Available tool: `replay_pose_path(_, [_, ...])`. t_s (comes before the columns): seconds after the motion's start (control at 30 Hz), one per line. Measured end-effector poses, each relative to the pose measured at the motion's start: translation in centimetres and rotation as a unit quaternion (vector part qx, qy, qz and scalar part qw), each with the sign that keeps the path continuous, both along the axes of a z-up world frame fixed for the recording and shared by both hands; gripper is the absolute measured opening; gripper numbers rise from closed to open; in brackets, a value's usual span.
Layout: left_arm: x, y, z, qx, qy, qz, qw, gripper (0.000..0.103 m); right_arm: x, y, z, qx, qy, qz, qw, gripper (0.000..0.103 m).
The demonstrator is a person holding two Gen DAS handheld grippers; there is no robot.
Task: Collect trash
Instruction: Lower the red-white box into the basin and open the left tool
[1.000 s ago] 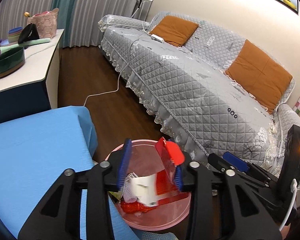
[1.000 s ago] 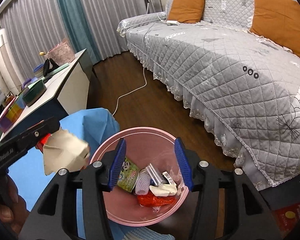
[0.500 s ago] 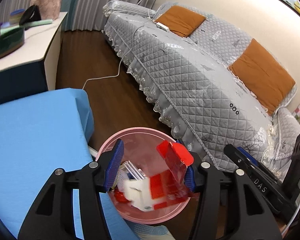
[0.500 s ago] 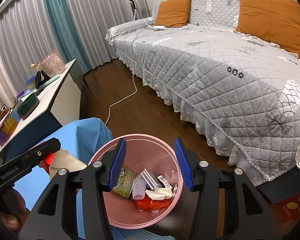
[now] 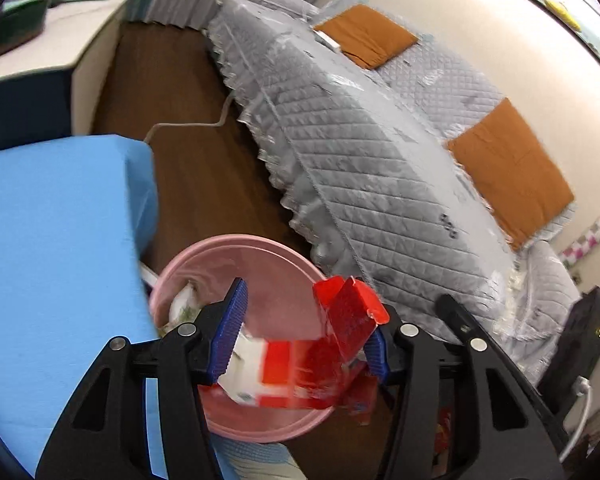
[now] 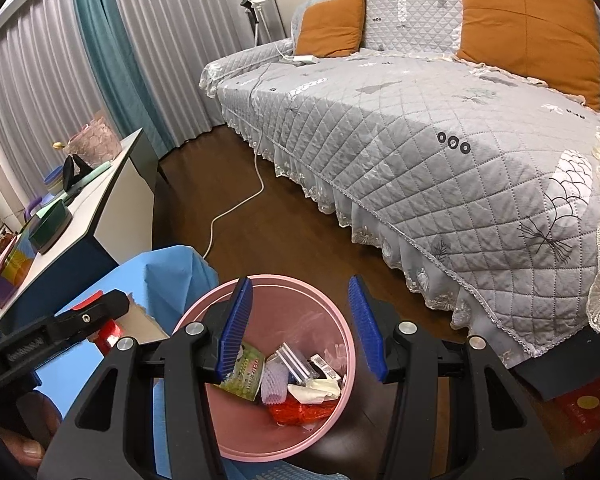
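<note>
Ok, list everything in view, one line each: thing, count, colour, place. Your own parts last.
Round plastic bin: one, pink, on floor beside table.
Trash in bin: several pieces, mixed colours.
Flattened cardboard carton: one, red and white, between left jaws over bin.
Cloth-covered table: one, blue, left of bin.
Quilted sofa: one, grey.
Square cushions: two, orange, on sofa.
Power cord: one, white, across floor.
Left gripper: black, blue pads.
Right gripper: jaws open, empty.

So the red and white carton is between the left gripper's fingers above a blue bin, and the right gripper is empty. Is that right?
Almost. The bin is pink, not blue, as the right wrist view shows; the blue is the cloth beside it. The red and white carton is indeed between the left gripper's fingers, and the right gripper is empty.
</note>
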State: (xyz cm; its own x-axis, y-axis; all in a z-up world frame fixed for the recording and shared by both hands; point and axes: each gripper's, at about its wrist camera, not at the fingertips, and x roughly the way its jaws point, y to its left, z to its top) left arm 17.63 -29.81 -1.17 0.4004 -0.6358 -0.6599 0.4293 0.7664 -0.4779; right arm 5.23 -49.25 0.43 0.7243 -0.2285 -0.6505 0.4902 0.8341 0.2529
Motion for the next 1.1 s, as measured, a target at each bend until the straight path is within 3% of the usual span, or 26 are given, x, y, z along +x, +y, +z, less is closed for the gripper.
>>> replay_pose_path(0.07, [-0.2, -0.3, 0.2, 0.012, -0.017, 0.0, 0.9998, 0.052, -0.1, -0.1, 0.0, 0.003, -0.002, 0.001, 1.0, 0.051])
replay_pose_path(0.33, [0.3, -0.4, 0.8, 0.003, -0.009, 0.007, 0.9999, 0.052, 0.0, 2.1, 0.9, -0.006, -0.024, 0.065, 0.998, 0.051])
replay_pose_path(0.4, [0.3, -0.9, 0.7, 0.043, -0.014, 0.013, 0.9989, 0.052, 0.0, 2.2, 1.0, -0.009, -0.025, 0.066, 0.997, 0.051])
replay_pose_path(0.47, [0.8, -0.3, 0.3, -0.016, 0.026, 0.005, 0.9995, 0.052, -0.1, 2.0, 1.0, -0.006, -0.024, 0.061, 0.998, 0.051])
replay_pose_path(0.5, [1.1, 0.0, 0.0, -0.017, 0.04, 0.018, 0.9989, 0.052, -0.2, 1.9, 0.9, -0.001, -0.025, 0.061, 0.998, 0.051])
replay_pose_path(0.53, [0.9, -0.2, 0.1, 0.014, 0.023, 0.029, 0.9992, 0.052, -0.3, 1.8, 1.0, 0.003, -0.027, 0.062, 0.998, 0.051])
replay_pose_path(0.57, [0.8, -0.4, 0.2, 0.022, 0.011, 0.025, 0.9994, 0.052, -0.4, 1.7, 1.0, 0.002, -0.027, 0.062, 0.998, 0.051])
replay_pose_path(0.63, [1.5, 0.1, -1.0, -0.064, 0.081, -0.001, 0.9946, 0.052, -0.4, 1.6, 1.0, -0.004, -0.025, 0.058, 0.998, 0.051])
replay_pose_path(0.67, [1.7, 0.3, -1.5, -0.063, 0.101, 0.009, 0.9929, 0.049, -0.5, 1.5, 1.0, -0.002, -0.025, 0.056, 0.998, 0.051])
replay_pose_path(0.73, [0.8, -0.5, -0.5, 0.023, 0.025, 0.02, 0.9992, 0.048, -0.6, 1.1, 0.9, 0.001, -0.023, 0.049, 0.999, 0.051])
replay_pose_path(0.8, [0.6, -0.6, -0.5, 0.0, 0.033, 0.004, 0.9994, 0.048, -0.7, 0.8, 0.9, 0.001, -0.02, 0.039, 0.999, 0.051])
replay_pose_path(0.93, [-0.3, -1.3, 0.6, 0.027, -0.006, 0.004, 0.9996, 0.048, -1.0, 0.3, 0.9, 0.006, -0.022, 0.031, 0.999, 0.051])
replay_pose_path(1.07, [0.3, -0.7, 0.2, -0.034, 0.044, -0.009, 0.9984, 0.05, -1.0, 0.4, 1.0, 0.006, -0.024, 0.031, 0.999, 0.051])
replay_pose_path(1.1, [0.4, -0.7, 0.0, -0.016, 0.044, -0.002, 0.9989, 0.05, -0.9, 0.5, 1.0, 0.005, -0.024, 0.031, 0.999, 0.051])
